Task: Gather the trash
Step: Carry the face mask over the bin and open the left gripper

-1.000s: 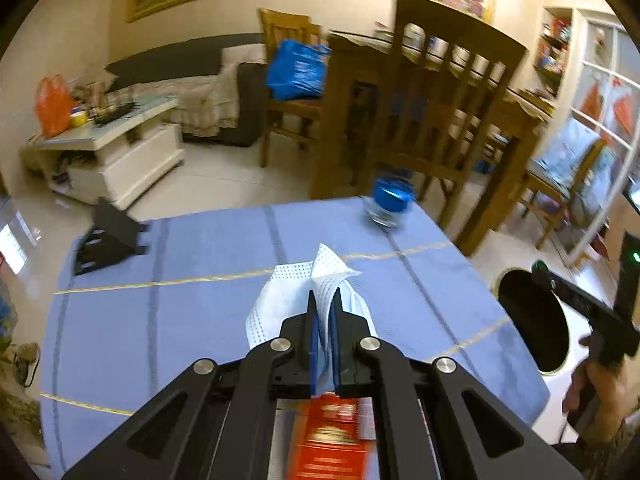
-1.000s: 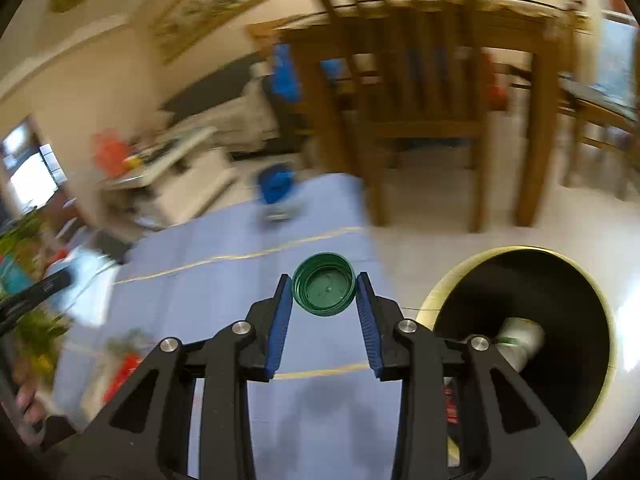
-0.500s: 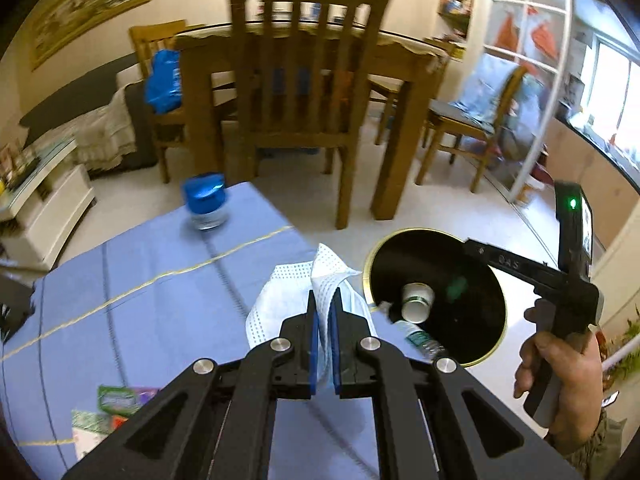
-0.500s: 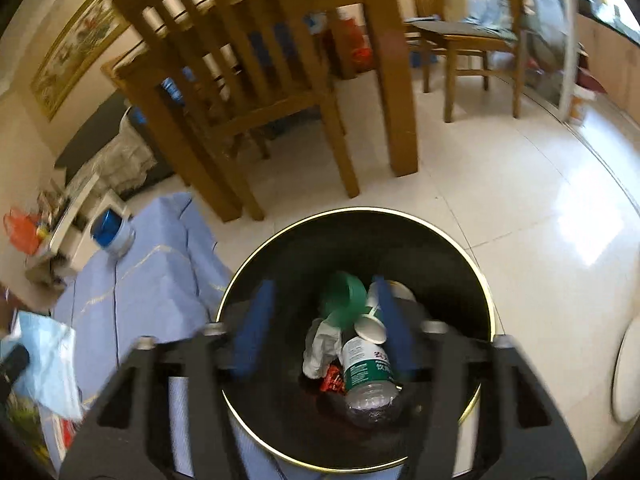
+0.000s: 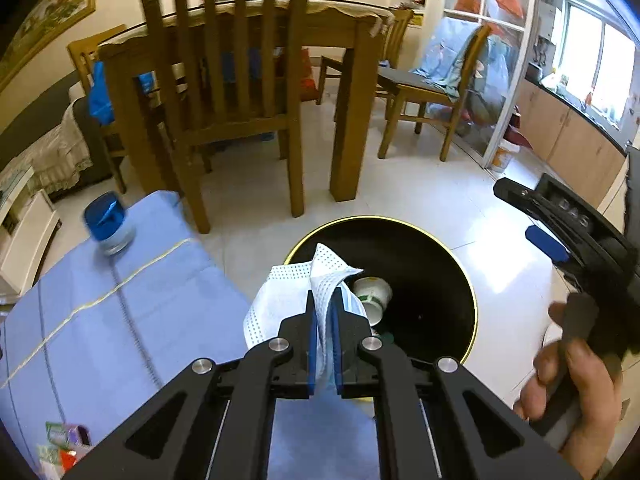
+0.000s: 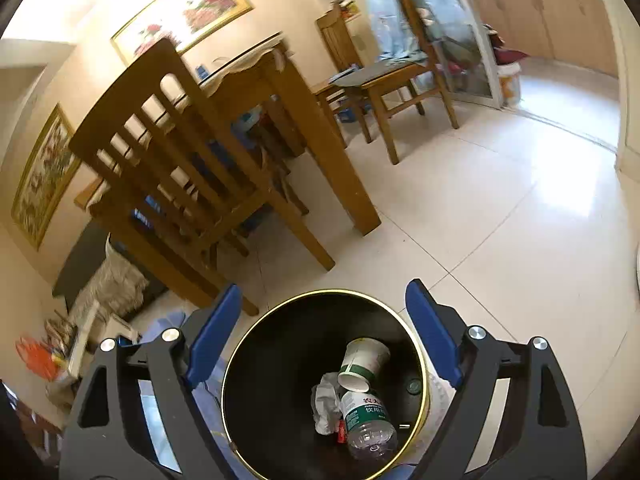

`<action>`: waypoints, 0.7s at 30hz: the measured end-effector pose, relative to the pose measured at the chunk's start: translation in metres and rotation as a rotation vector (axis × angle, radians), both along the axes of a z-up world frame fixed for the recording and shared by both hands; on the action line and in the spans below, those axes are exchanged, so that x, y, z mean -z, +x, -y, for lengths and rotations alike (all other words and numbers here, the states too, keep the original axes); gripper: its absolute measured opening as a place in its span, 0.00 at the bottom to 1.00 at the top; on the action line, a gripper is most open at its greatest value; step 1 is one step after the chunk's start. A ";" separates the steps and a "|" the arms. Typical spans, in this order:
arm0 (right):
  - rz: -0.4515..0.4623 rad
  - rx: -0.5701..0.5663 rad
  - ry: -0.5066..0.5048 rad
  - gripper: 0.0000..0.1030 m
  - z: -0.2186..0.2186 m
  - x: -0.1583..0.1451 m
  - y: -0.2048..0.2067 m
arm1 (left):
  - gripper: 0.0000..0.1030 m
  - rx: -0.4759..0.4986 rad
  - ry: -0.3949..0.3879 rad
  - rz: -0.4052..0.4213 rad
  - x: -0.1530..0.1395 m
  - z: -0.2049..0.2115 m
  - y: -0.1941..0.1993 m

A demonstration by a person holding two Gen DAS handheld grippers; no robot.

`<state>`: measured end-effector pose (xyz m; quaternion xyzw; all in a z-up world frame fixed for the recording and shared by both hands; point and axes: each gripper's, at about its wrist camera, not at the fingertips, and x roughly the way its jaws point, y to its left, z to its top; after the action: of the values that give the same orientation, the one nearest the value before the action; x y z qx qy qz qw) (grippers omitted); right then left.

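My left gripper (image 5: 325, 300) is shut on a white face mask (image 5: 288, 292) and holds it over the near rim of the black trash bin (image 5: 436, 264). My right gripper (image 6: 322, 300) is open and empty above the same bin (image 6: 280, 344). It shows at the right of the left wrist view (image 5: 560, 220), held by a hand. In the bin lie a paper cup (image 6: 364, 362), a plastic bottle (image 6: 366, 420), a crumpled tissue (image 6: 326, 402) and a green cap (image 6: 413, 386).
The blue-clothed table (image 5: 120, 320) stands left of the bin, with a blue-lidded jar (image 5: 106, 224) near its far corner and wrappers (image 5: 60, 448) at its near left edge. A wooden chair (image 5: 224, 80) and dining table stand behind on the tiled floor.
My right gripper opened and dropped the green cap into the bin. My left gripper swung right with the mask, from over the table to over the bin's rim.
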<state>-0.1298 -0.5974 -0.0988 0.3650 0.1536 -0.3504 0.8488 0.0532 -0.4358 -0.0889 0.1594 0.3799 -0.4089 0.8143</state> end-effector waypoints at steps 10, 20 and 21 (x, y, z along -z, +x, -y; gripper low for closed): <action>0.004 0.009 0.010 0.81 0.004 0.000 -0.006 | 0.38 0.036 0.029 0.022 0.011 0.030 -0.011; -0.059 -0.059 -0.054 0.83 -0.020 -0.007 0.023 | 0.91 -0.062 -0.015 0.046 0.002 -0.043 -0.012; -0.072 -0.077 -0.063 0.83 -0.024 -0.007 0.029 | 0.93 -0.083 -0.021 0.055 0.002 -0.060 -0.013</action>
<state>-0.1011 -0.5731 -0.0921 0.3190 0.1869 -0.3350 0.8667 0.0398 -0.3756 -0.0904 0.1463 0.3595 -0.3740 0.8423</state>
